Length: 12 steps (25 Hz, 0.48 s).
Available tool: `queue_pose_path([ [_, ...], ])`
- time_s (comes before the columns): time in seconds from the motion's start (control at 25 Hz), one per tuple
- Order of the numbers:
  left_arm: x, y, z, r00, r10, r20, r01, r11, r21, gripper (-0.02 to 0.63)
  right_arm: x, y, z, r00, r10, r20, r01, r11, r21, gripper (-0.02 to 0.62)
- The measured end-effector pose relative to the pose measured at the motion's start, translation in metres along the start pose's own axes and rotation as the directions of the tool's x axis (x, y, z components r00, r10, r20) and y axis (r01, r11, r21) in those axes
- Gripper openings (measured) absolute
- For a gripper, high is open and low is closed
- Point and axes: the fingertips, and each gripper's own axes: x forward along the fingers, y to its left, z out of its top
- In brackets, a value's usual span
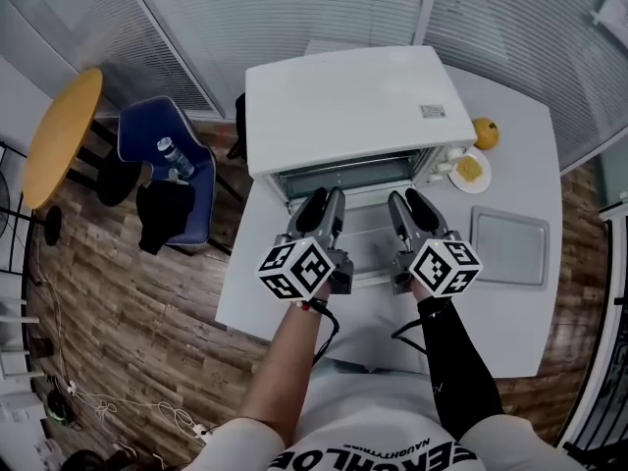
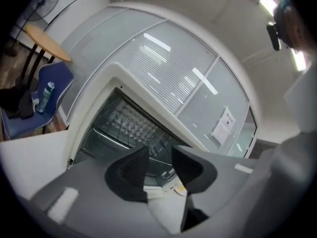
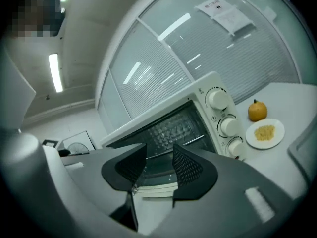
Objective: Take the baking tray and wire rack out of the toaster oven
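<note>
— Head view?
— Left tool [image 1: 327, 200] and right tool [image 1: 404, 198] hover open before the toaster oven [image 1: 348, 106]; baking tray [image 1: 508, 248] lies out on the white tabletop [image 1: 510, 332]; wood floor [image 1: 147, 292] around.
— Left gripper view?
— Jaws apart, empty; wire rack [image 2: 130, 125] inside the oven.
— Right gripper view?
— Same; next, probably, pinch the rack's front edge.

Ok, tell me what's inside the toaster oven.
Through the open front of the toaster oven, a wire rack spans the cavity. The space under the rack is dark and partly covered by the right gripper, so whether anything sits there cannot be told.
</note>
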Motion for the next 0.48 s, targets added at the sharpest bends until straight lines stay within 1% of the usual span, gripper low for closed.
queue_pose_path([
  [0.12, 0.009, 0.010, -0.002, 1.000, -0.005, 0.009, 0.006, 0.994, -0.109, 0.173, 0.013, -0.007, -0.001, 1.000, 0.023, 0.006, -0.024, 0.990, 0.137, 0.146],
  [0.2, 0.015, 0.016, -0.004, 1.000, -0.009, 0.018, 0.012, 0.984, -0.176, 0.173, 0.021, -0.013, -0.002, 0.999, 0.029, 0.014, -0.031, 0.975, 0.218, 0.147],
  [0.28, 0.023, 0.022, -0.006, 1.000, -0.014, 0.027, 0.020, 0.972, -0.234, 0.173, 0.030, -0.019, -0.005, 0.999, 0.037, 0.020, -0.042, 0.953, 0.300, 0.147],
  [0.36, 0.029, 0.029, -0.012, 0.999, -0.019, 0.028, 0.026, 0.954, -0.297, 0.173, 0.039, -0.024, -0.008, 0.999, 0.045, 0.026, -0.052, 0.922, 0.383, 0.147],
  [0.48, 0.036, 0.039, -0.020, 0.999, -0.016, 0.033, 0.029, 0.912, -0.409, 0.173, 0.049, -0.032, -0.012, 0.998, 0.045, 0.036, -0.056, 0.884, 0.464, 0.147],
])
